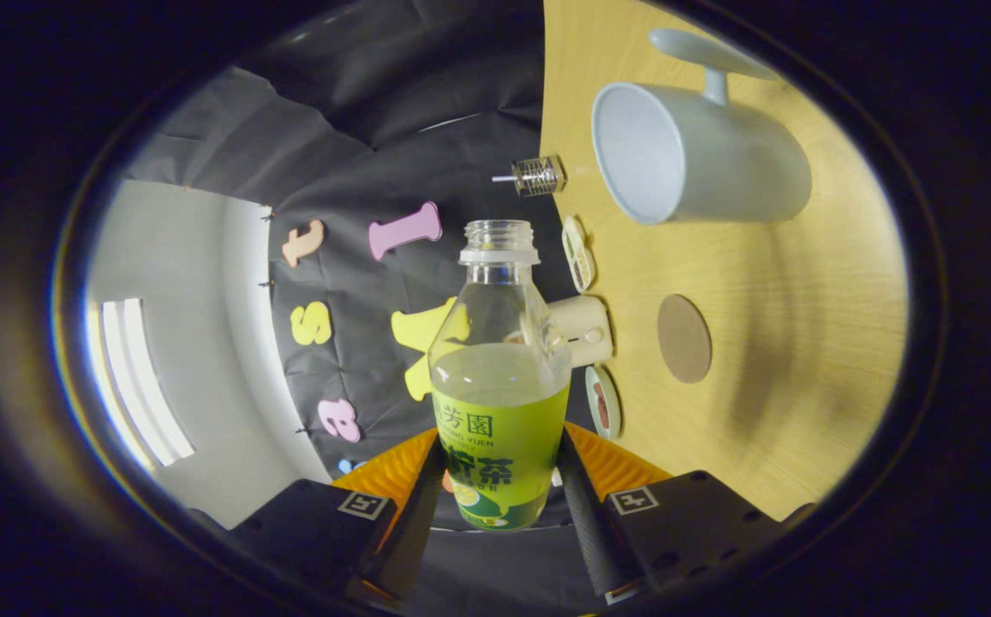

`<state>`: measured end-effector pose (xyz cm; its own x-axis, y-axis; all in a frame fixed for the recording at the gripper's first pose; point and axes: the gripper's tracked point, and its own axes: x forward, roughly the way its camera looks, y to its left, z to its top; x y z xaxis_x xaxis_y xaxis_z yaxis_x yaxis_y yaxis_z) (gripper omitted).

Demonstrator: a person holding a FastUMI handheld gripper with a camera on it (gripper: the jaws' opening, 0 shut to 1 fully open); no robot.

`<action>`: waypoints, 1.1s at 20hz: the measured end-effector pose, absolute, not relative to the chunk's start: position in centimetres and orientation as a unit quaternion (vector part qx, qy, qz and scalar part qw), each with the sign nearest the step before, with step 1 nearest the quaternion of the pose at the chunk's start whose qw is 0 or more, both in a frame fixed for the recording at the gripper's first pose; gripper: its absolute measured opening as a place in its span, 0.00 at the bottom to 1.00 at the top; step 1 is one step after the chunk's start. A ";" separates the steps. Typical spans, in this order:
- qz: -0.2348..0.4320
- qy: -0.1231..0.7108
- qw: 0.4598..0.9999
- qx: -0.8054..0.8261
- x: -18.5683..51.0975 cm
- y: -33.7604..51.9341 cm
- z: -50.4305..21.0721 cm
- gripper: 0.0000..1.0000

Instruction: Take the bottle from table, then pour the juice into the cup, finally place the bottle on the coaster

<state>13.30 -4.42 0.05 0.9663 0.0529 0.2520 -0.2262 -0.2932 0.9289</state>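
The gripper [499, 480] is clamped, both fingers pressing the label of the uncapped juice bottle [499, 386], which is rolled sideways near the white mug [701, 154]. The mouth sits short of the mug's rim, so further tilting could spill juice onto the wooden table [803, 343] between the mug and the round coaster [683, 338].

The gripper [499, 480] holds the clear plastic bottle of green juice [500, 403] between both fingers. Beyond the bottle mouth the white cup [701, 158] lies across the way on the wooden table [812, 343]. Between the cup and the round brown coaster [684, 338] is bare table. Small objects crowd the table edge beside the coaster.
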 end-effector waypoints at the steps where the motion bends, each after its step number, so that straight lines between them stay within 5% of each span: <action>1: 0.118 -0.055 0.590 0.797 13.4 -4.5 0.2 0.78; 22: 0.125 -0.068 0.549 0.823 14.2 -5.6 1.8 0.78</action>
